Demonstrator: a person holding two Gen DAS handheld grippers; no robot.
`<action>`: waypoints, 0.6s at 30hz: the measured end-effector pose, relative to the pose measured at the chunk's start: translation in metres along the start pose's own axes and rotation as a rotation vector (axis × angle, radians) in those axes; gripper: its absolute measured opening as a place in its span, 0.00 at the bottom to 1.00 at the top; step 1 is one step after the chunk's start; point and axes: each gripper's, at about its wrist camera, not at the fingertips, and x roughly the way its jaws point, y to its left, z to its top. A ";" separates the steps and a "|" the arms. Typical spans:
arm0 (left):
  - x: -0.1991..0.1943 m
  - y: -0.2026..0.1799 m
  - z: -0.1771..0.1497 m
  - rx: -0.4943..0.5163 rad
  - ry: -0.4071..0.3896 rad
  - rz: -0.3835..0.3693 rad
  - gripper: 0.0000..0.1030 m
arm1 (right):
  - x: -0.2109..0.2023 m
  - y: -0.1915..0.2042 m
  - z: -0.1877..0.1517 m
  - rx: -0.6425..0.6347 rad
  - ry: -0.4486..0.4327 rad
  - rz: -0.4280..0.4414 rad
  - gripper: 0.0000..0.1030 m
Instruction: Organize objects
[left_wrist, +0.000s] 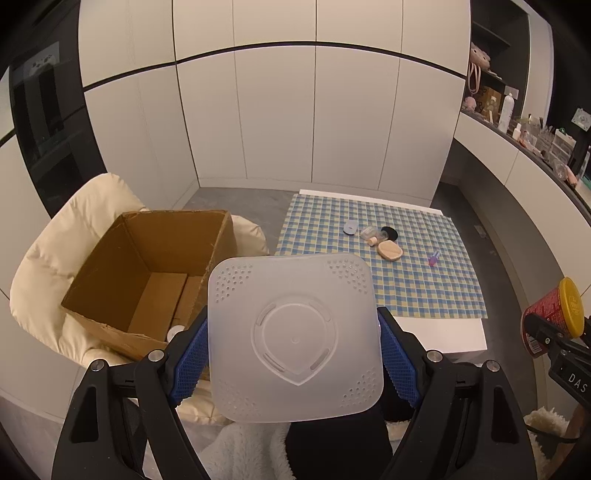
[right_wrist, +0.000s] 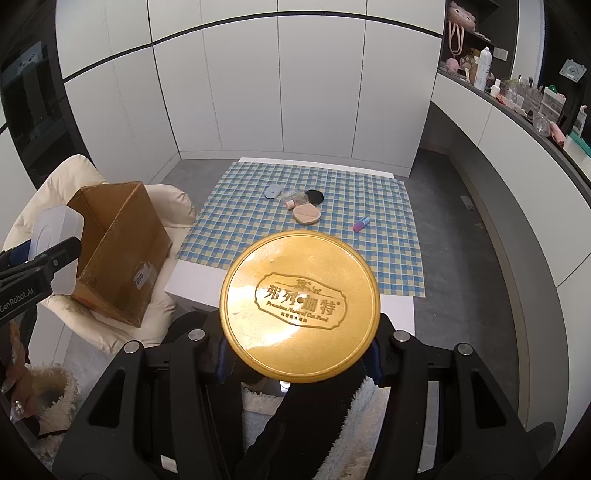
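grippers both carry loads above the person's lap, short of the table (left_wrist: 443, 332). left gripper (left_wrist: 293, 350) has its blue pads (left_wrist: 192, 354) pressed on two opposite sides of a frosted square tub (left_wrist: 295, 336), flat perforated face toward the camera; jaws stand about as wide as the tub. right gripper (right_wrist: 299, 350) is closed on a can (right_wrist: 300, 304) below its gold lid, so the pads are mostly hidden; in the left view the can's red body (left_wrist: 550, 314) shows at 3 o'clock.

box (left_wrist: 147, 277) sits open on a cream chair (left_wrist: 48, 266) at 9 to 10 o'clock in the left view, apparently with something small and pale in its near corner. judging by that, the step in hand is likely dropping the tub into the box. to do it well: swing left until the tub is fully over the opening, lower past the torn near rim, keep it level, then release; the smooth plastic may slip if the squeeze eases early. the can should wait its turn, as both would crowd the opening.

on the checked cloth (right_wrist: 388, 221) at 12 o'clock lie a puff (right_wrist: 306, 214), a black disc (right_wrist: 314, 196), a blue case (right_wrist: 273, 192), a clear jar (right_wrist: 293, 197) and a purple tube (right_wrist: 360, 224), well apart from both grippers.

writing: lid reads "弗列·加特" and, less surely, "premium natural cat food"; left gripper's side reads "genrobot.ai"; the right one shows "das".
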 end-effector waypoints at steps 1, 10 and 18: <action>-0.001 0.000 0.001 -0.001 0.000 0.000 0.81 | -0.001 0.000 0.000 0.001 0.001 0.003 0.55; 0.000 0.011 0.002 -0.020 0.004 0.012 0.81 | -0.004 0.008 0.004 -0.010 -0.009 0.014 0.55; -0.001 0.024 0.001 -0.047 0.009 0.027 0.81 | -0.001 0.016 0.006 -0.031 0.001 0.019 0.55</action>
